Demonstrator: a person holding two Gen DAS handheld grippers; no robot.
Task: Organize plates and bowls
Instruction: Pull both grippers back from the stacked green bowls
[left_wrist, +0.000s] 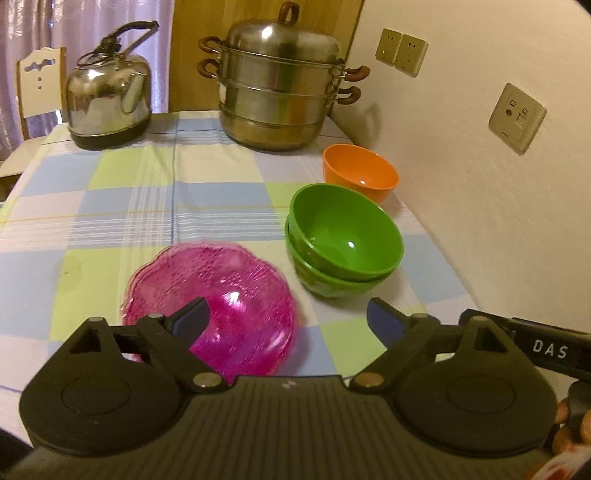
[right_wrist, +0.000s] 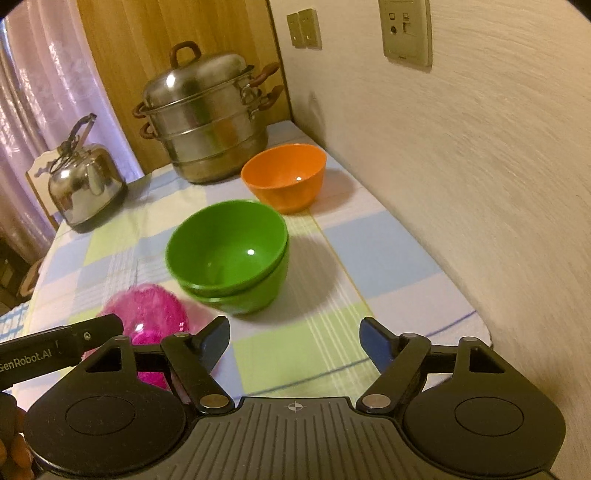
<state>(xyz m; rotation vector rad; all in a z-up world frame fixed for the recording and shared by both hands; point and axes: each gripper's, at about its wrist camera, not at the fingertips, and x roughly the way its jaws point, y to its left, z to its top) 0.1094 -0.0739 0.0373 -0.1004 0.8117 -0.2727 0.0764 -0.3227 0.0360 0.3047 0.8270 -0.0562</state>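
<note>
— Bowls first: why the two green bowls (right_wrist: 229, 254) nested, the orange bowl (right_wrist: 286, 177) apart by the wall?

— Likely sorted by kind on the tabletop (left_wrist: 129, 206); the pink plate (left_wrist: 221, 306) sits beside them. Left gripper (left_wrist: 286, 321) and right gripper (right_wrist: 295, 339) — jaws wide, holding nothing.

Each camera sits on a gripper and looks forward and down over its two fingers, close above the table (left_wrist: 110, 206). Both see the green bowls (left_wrist: 343, 240), orange bowl (right_wrist: 284, 177), pink dish (left_wrist: 221, 295) and steamer pot (right_wrist: 203, 122).
</note>
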